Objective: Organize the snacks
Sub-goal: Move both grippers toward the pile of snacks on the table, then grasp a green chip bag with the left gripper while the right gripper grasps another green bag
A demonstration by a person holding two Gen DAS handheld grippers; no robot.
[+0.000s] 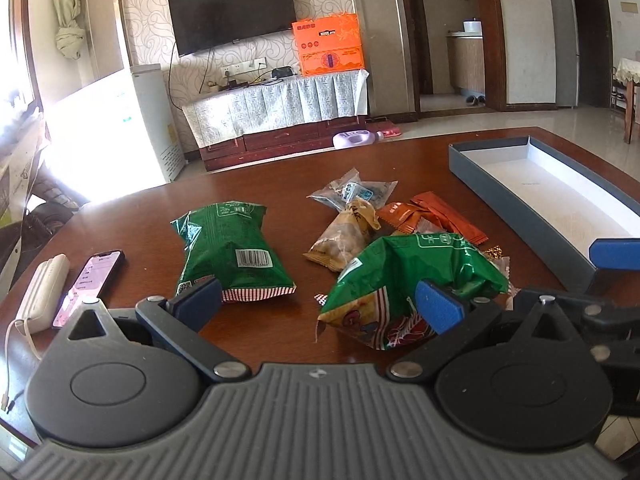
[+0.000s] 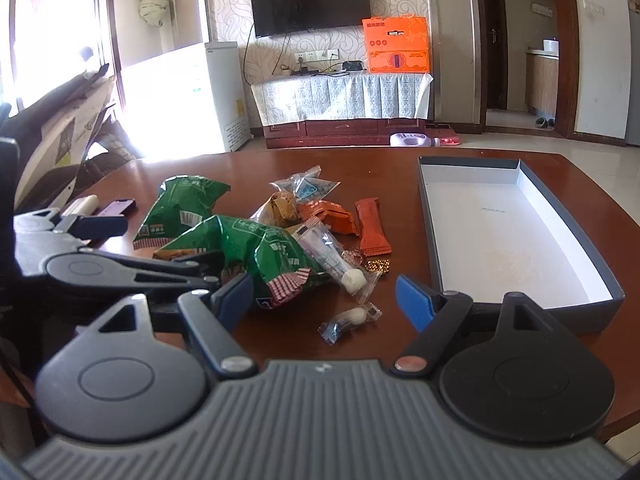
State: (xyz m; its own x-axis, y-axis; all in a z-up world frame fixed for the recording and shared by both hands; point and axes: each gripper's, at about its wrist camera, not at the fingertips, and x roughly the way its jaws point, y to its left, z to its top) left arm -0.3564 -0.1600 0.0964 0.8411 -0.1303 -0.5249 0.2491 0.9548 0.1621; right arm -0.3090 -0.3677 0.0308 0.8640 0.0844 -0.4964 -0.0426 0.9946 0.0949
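Both grippers hover low over the brown desk with jaws spread wide, holding nothing. The left gripper sits at the near green snack bag; the right gripper faces small wrapped candies. The open grey box lies right of the snack pile.

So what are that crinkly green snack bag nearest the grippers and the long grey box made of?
The crinkly green snack bag looks like glossy plastic film: sharp creases, bright glints. The long grey box seems matte cardboard: thin straight walls, dull white lining.
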